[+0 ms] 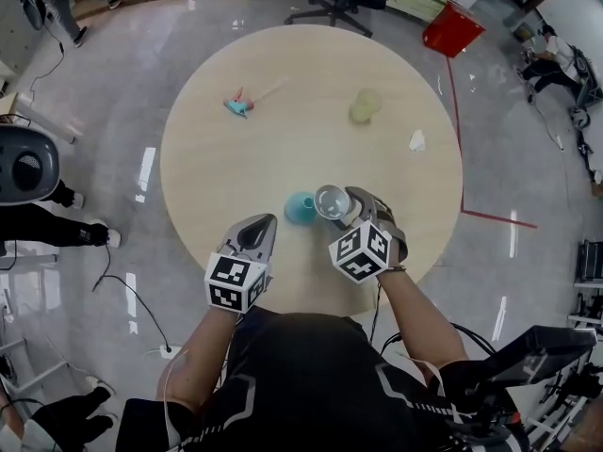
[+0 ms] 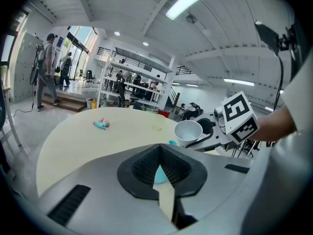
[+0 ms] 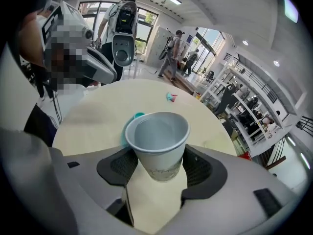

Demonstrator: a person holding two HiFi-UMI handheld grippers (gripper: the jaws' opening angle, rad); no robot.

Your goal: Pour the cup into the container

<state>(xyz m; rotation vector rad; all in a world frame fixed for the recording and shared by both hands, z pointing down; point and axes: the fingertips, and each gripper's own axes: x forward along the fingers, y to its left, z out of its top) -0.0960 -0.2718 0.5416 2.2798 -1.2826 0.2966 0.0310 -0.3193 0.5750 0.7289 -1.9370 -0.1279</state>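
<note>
White paper cup (image 3: 157,136) is clamped in the right gripper (image 3: 159,166) beside a small teal container (image 1: 300,208); the left gripper (image 2: 160,168) is closed; tipping is judged next.

Round table (image 1: 311,130), teal toy (image 1: 237,106), red bin (image 1: 452,28)

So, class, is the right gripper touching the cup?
Touching. The right gripper view shows the right gripper with its pads pressed on both sides of the cup.

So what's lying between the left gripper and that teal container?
Nothing, just bare tabletop: the head view shows a clear strip between the left gripper and the teal container.
</note>
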